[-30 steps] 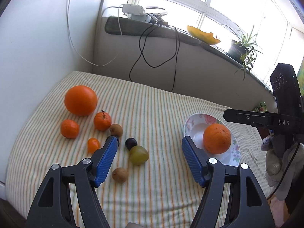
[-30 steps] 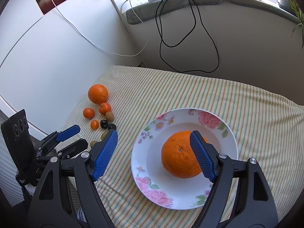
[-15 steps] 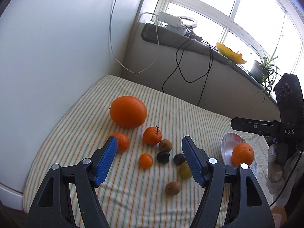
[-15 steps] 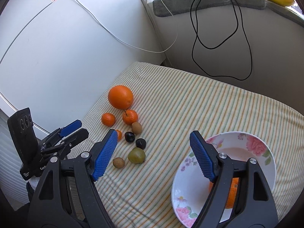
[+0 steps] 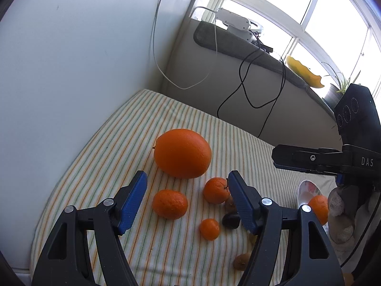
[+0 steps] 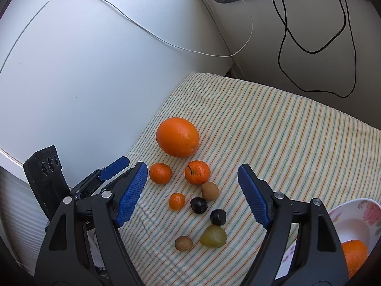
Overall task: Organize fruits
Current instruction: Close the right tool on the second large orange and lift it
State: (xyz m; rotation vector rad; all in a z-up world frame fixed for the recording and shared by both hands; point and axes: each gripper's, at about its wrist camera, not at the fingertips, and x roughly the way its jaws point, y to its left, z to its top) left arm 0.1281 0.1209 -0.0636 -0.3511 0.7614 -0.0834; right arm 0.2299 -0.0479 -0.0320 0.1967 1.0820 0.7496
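Note:
A big orange (image 5: 182,153) (image 6: 177,137) lies on the striped cloth with two tangerines (image 5: 170,204) (image 5: 215,190), a tiny orange fruit (image 6: 177,201), two dark plums (image 6: 198,205), two kiwis (image 6: 210,191) and a green fruit (image 6: 213,236). A flowered plate (image 6: 357,217) at the right holds another orange (image 6: 354,256). My left gripper (image 5: 188,200) is open and empty, just above the tangerines. My right gripper (image 6: 191,197) is open and empty above the small fruits.
A white wall (image 5: 71,71) borders the cloth on the left. A low wall with a dangling black cable (image 6: 316,47) and white cable stands behind. The windowsill (image 5: 238,45) carries a power strip, a yellow dish and a plant.
Both grippers have swung left, away from the plate and toward the fruit group. The left gripper has come closer to the big orange and tangerines. Both stay open.

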